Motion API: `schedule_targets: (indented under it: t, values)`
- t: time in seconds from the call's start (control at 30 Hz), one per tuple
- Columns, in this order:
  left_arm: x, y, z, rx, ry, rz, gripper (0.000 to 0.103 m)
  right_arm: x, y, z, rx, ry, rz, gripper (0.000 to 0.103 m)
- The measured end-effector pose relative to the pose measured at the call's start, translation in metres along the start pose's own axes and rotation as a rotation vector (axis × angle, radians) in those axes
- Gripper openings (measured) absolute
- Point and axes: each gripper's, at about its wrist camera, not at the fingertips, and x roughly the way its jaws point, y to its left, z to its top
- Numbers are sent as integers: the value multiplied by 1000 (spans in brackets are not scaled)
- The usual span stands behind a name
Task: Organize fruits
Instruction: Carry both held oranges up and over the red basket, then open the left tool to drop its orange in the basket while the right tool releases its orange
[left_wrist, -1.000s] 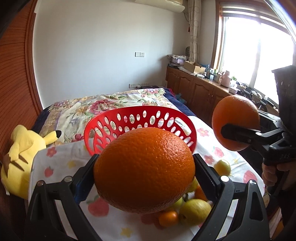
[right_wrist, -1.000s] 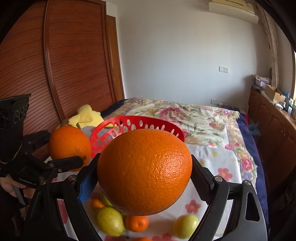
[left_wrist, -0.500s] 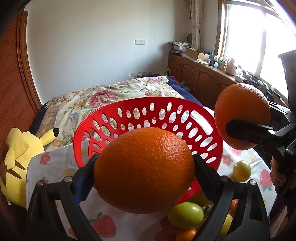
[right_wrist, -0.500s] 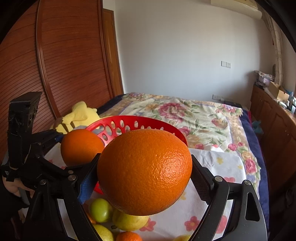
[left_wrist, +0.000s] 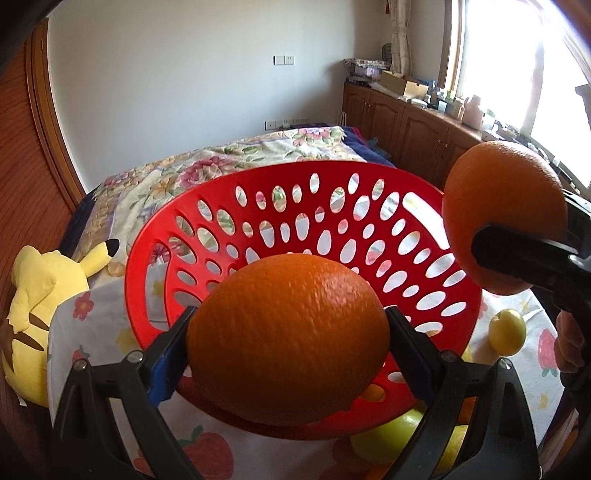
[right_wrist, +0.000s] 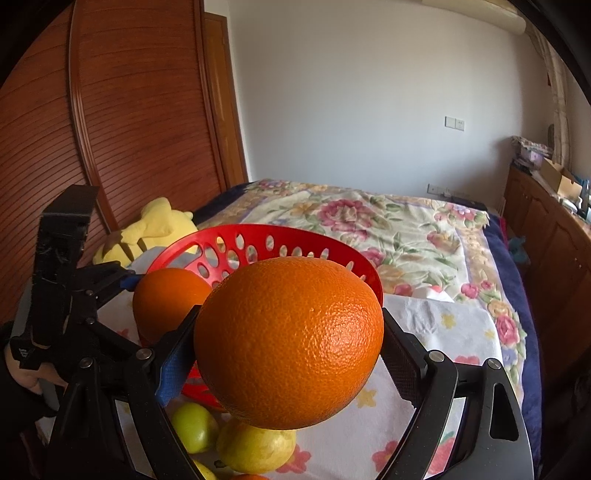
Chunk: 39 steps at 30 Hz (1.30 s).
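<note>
My left gripper (left_wrist: 288, 343) is shut on a large orange (left_wrist: 288, 338), held over the near rim of the red perforated basket (left_wrist: 295, 221). The right gripper (right_wrist: 290, 343) is shut on a second large orange (right_wrist: 290, 339). In the left wrist view that second orange (left_wrist: 504, 214) hangs by the basket's right rim. From the right wrist view the left gripper's orange (right_wrist: 168, 299) sits in front of the basket (right_wrist: 280, 240). The basket's inside shows no fruit.
Loose fruit lies on the fruit-print cloth (right_wrist: 443, 332) near the basket: a small yellow one (left_wrist: 507, 332), a green one (right_wrist: 192, 426), a yellow one (right_wrist: 256, 448). A yellow plush toy (left_wrist: 37, 295) lies left. A floral bedspread (right_wrist: 369, 221) stretches behind.
Both grippers have come closer to the red basket with their oranges, and the left one has tilted down. The basket now fills more of the left wrist view.
</note>
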Motion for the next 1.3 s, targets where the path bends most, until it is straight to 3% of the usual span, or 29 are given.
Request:
schedule_targets:
  t: [0.2, 0.47, 0.83, 1.3]
  values:
    - [4, -1, 3, 12, 7, 25, 96, 0, 0, 2, 3, 2, 2, 91]
    - [-18, 12, 12, -14, -70, 28, 94, -2, 2, 2, 1, -3, -1, 91]
    - [-51, 38, -5, -71, -143, 16, 94, 12, 5, 3, 5, 12, 11, 91]
    - [-62, 62, -27, -118, -156, 42, 94, 60, 40, 5, -73, 127, 58, 91]
